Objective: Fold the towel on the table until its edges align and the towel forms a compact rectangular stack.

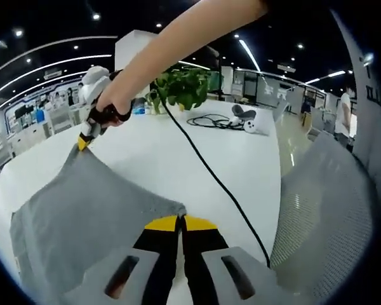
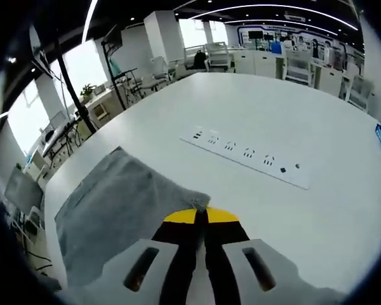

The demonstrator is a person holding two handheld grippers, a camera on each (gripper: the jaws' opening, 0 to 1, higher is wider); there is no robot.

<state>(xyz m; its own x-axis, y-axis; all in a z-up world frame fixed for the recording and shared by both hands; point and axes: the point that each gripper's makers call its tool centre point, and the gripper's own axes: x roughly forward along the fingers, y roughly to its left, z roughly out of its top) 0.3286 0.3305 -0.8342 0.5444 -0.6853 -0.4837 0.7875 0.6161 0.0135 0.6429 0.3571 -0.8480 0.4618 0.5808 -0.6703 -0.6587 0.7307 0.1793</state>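
towel: grey towel (image 1: 82,219), soft and a bit fuzzy looking, lifted off the white surface (image 1: 178,159) and stretched between both tongs; it sits toward the near edge of the surface, sagging a little in the middle

left tongs: left tongs (image 1: 180,222) have their yellow tips pressed together, pinching one corner of the towel right where the cloth comes to a point

right tongs: right tongs (image 2: 201,216) look the same, yellow tips closed on another towel corner; in the left gripper view you can see them held up in the person's hand (image 1: 108,111) with the cloth hanging from the tip

surface: smooth, glossy white, rounded edge

other stuff: long flat white power strip (image 2: 244,155) lying well apart from the towel; thin black cable (image 1: 209,171) snaking across; leafy green plant (image 1: 184,86) at the far edge
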